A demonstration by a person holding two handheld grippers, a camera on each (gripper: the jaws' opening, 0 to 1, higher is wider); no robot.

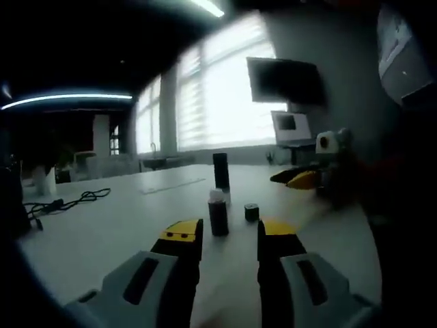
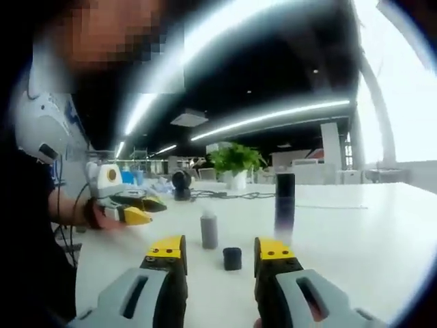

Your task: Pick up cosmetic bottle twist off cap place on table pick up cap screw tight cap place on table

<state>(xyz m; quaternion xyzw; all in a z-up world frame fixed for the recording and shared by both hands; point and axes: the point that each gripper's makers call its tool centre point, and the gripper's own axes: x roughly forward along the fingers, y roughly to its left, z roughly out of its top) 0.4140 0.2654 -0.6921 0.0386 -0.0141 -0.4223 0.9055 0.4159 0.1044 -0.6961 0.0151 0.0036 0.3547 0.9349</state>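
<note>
- Your cosmetic bottle (image 1: 218,215) stands upright on the white desk (image 1: 102,232), just ahead of your left gripper (image 1: 229,236) and between the lines of its two fingers. In the right gripper view the same bottle (image 2: 209,231) stands a little left of centre.
- Its neck looks bare and pale at the top, so you can judge the cap as already twisted off.
- The small dark cap (image 1: 252,212) sits on the desk just beside the bottle, apart from it. In the right gripper view the cap (image 2: 232,258) lies nearer your right gripper (image 2: 220,251), almost between its fingers.
- A taller dark bottle (image 1: 220,172) stands further back on the desk; it also shows in the right gripper view (image 2: 285,200). It plays no clear part in the task.
- Your left gripper's fingers are spread apart and hold nothing.
- Your right gripper's fingers are likewise parted and empty.
- Each gripper appears in the other's view, off to the side and above the desk, clear of the bottle and cap.
- Done, as far as the scene shows: bottle picked up, cap removed, cap set down, bottle set down.
- Left for you: take the cap, steady the bottle, screw the cap tight, then set the closed bottle back on the desk.
- A cable (image 1: 65,201) and a potted plant (image 2: 235,162) sit well away from the work.
</note>
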